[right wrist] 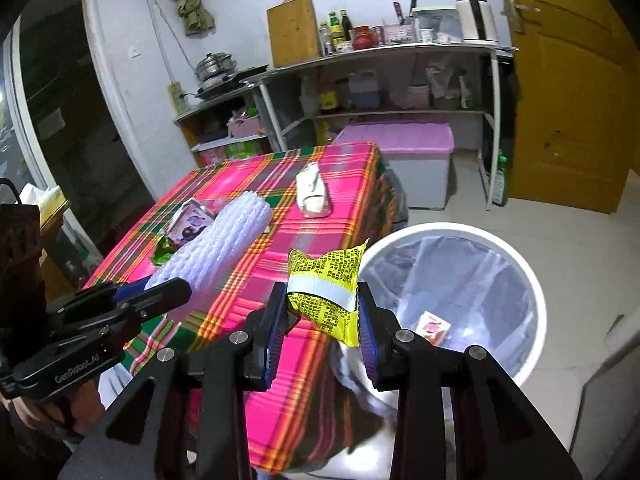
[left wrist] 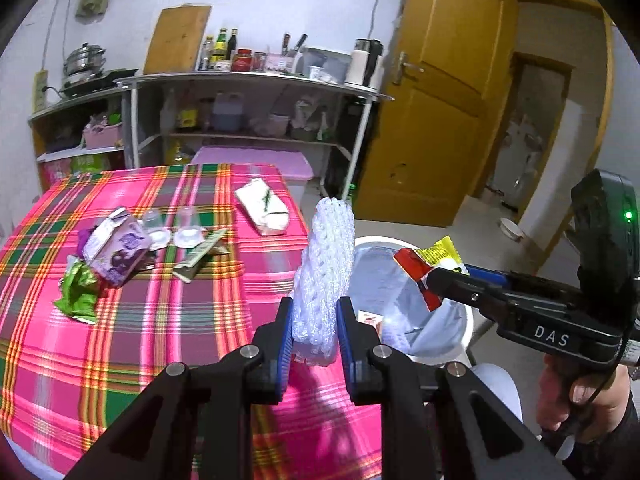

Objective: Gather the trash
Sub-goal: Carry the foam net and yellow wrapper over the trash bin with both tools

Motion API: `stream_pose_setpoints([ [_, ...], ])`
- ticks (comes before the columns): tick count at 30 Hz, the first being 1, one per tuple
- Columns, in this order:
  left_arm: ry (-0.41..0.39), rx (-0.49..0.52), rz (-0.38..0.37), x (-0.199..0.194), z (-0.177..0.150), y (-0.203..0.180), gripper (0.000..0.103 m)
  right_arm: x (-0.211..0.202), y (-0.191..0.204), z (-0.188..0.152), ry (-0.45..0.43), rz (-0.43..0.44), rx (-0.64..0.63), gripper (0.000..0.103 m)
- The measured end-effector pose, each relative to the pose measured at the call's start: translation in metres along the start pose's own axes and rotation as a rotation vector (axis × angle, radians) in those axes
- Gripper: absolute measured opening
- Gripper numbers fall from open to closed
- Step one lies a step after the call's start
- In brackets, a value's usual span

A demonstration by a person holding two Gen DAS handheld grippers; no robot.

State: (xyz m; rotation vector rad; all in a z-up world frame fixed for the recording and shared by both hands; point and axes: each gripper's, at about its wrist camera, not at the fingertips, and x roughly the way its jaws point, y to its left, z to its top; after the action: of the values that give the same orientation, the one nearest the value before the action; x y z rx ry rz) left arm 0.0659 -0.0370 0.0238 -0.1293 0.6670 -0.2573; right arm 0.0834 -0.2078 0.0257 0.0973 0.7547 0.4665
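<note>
My left gripper (left wrist: 314, 312) is shut on a white foam net sleeve (left wrist: 326, 268) and holds it above the table's right edge; the sleeve also shows in the right wrist view (right wrist: 218, 244). My right gripper (right wrist: 322, 316) is shut on a yellow and red snack wrapper (right wrist: 326, 292) beside the rim of the white trash bin (right wrist: 536, 292). In the left wrist view the wrapper (left wrist: 426, 266) hangs over the bin (left wrist: 466, 320). A small carton (right wrist: 432, 326) lies inside the lined bin.
On the pink plaid tablecloth (left wrist: 160, 320) lie a purple carton (left wrist: 118, 252), a green wrapper (left wrist: 78, 296), two clear jelly cups (left wrist: 172, 228), a flattened packet (left wrist: 200, 256) and a white tissue pack (left wrist: 264, 208). Behind stand a shelf (left wrist: 248, 80), a pink-lidded box (right wrist: 400, 140) and a wooden door (left wrist: 440, 100).
</note>
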Motion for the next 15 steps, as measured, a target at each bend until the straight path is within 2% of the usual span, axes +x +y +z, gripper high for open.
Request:
stream_pose_setpoints([
  [15, 0.049, 0.063, -0.06, 0.034, 0.006, -0.034, 0.021, -0.009, -0.044, -0.009, -0.004, -0.058, 0.072, 0.035],
])
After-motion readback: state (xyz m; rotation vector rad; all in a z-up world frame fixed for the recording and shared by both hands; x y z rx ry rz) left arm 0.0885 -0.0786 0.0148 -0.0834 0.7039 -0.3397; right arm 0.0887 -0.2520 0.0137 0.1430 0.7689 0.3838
